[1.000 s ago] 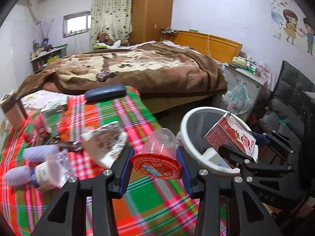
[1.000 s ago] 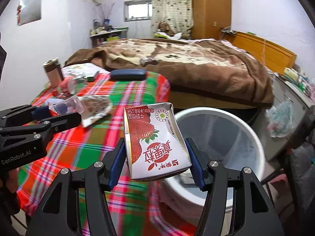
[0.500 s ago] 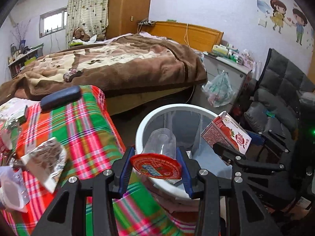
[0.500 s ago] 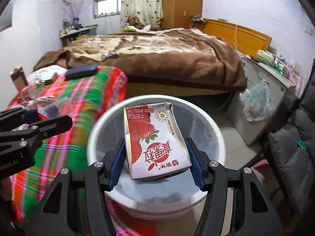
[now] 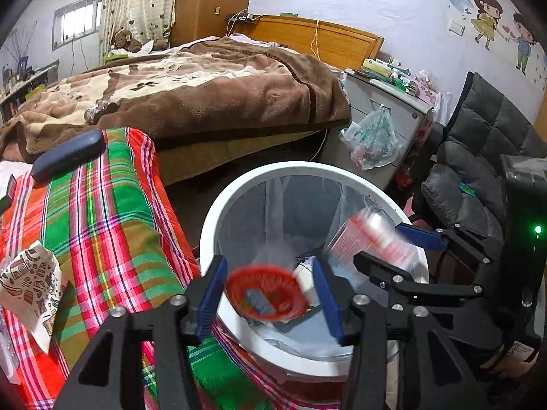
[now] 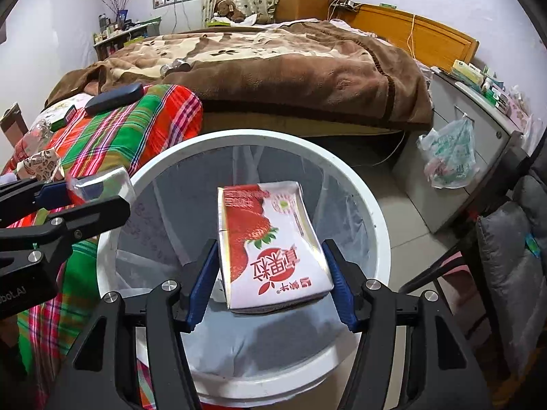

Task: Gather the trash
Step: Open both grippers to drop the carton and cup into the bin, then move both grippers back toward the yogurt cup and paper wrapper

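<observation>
Cup [image 5: 267, 292] freed; carton [image 6: 271, 246] sharper rightward.

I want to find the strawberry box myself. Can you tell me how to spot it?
Look for the big white bin by the plaid-covered table. Right above its opening, the right gripper points down with blue fingers. Between them sits the strawberry carton: the only pink-and-white box with a big red strawberry on it.

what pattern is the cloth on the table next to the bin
A bright plaid of red, green and orange on the tablecloth, clearest in the left wrist view.
</observation>
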The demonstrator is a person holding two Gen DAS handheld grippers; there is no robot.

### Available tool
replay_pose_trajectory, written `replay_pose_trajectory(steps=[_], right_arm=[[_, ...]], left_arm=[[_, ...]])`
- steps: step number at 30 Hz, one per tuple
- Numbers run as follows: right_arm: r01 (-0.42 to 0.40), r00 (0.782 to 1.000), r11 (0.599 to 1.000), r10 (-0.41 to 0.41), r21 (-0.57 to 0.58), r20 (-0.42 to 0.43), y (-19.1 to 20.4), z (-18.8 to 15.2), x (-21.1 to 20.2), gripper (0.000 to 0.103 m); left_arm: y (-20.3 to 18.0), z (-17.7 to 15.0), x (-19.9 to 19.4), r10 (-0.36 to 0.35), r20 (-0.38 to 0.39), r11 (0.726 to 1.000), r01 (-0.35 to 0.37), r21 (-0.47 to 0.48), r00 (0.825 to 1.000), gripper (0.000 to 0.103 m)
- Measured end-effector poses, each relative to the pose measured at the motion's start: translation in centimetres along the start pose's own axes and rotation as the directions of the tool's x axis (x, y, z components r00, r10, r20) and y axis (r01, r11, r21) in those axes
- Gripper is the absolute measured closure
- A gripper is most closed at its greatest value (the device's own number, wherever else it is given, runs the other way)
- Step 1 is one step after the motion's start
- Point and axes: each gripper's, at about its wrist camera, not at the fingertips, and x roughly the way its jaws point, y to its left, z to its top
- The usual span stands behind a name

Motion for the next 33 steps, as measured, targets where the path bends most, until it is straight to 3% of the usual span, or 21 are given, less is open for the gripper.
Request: replay_pose_trajectory(steps=[3, 9, 13, 17, 23, 33], right_arm=[[-0.004, 1.000, 1.000, 0.004, -0.004, 0.013, 0.1, -0.2, -0.3, 0.034], [-0.006, 1.000, 1.000, 0.006, 0.013, 0.030, -0.3, -0.3, -0.8, 0.034], [-0.008, 0.998, 1.000, 0.007, 0.008, 0.057, 0.2, -0.1, -1.8, 0.034], [-0.013, 0.997, 1.000, 0.012, 0.001, 0.077, 1.2, 0.2, -2.5, 0.034], [-0.053, 0.991, 0.998, 0.055, -0.021, 0.125, 3.4, 0.5, -4.0, 0.034], [-0.124, 0.980, 0.989, 0.134, -0.075, 0.148, 7.8, 0.8, -4.7, 0.034]], left_arm=[[0.4, -0.1, 0.0, 0.002, -0.002, 1.000, -0.002, -0.013, 1.000, 0.043], [1.0, -0.5, -1.4, 0.015, 0.030, 0.999, -0.014, -0.030, 0.999, 0.043], [1.4, -1.1, -3.1, 0.073, 0.059, 0.997, -0.072, -0.019, 0.996, 0.043], [2.7, -1.9, -5.2, 0.081, 0.084, 0.995, -0.076, -0.064, 0.993, 0.043], [5.3, -3.3, -8.8, 0.133, 0.126, 0.987, -0.119, -0.110, 0.983, 0.043], [10.8, -6.6, -14.6, 0.277, 0.159, 0.949, -0.243, -0.203, 0.948, 0.043]])
